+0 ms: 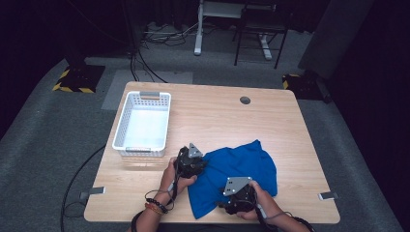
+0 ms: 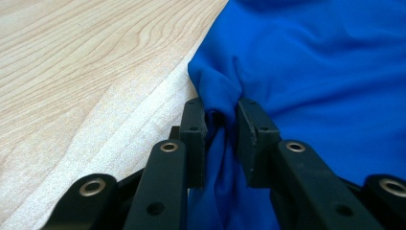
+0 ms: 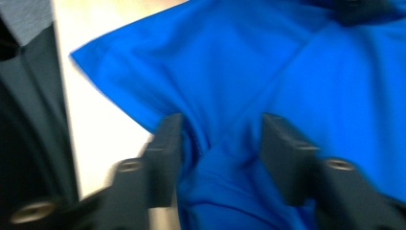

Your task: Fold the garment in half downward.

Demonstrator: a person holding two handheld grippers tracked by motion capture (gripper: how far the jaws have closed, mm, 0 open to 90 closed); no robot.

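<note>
Blue cloth (image 1: 237,174): lies crumpled on the tabletop (image 1: 212,121) near its front edge, right of the middle.
Left gripper (image 1: 193,163): at the cloth's left edge, clamped on a bunched fold.
Left gripper view: the two black jaws pinch a ridge of blue cloth (image 2: 306,72), with bare wood beside it.
Right gripper (image 1: 238,199): over the cloth's front part, near the front edge.
Right gripper view: blurred; jaws stand apart with a raised crease of cloth (image 3: 268,76) between them, not squeezed.
White basket (image 1: 143,124): near the back left corner, well apart from the cloth; the high view shows nothing inside.
</note>
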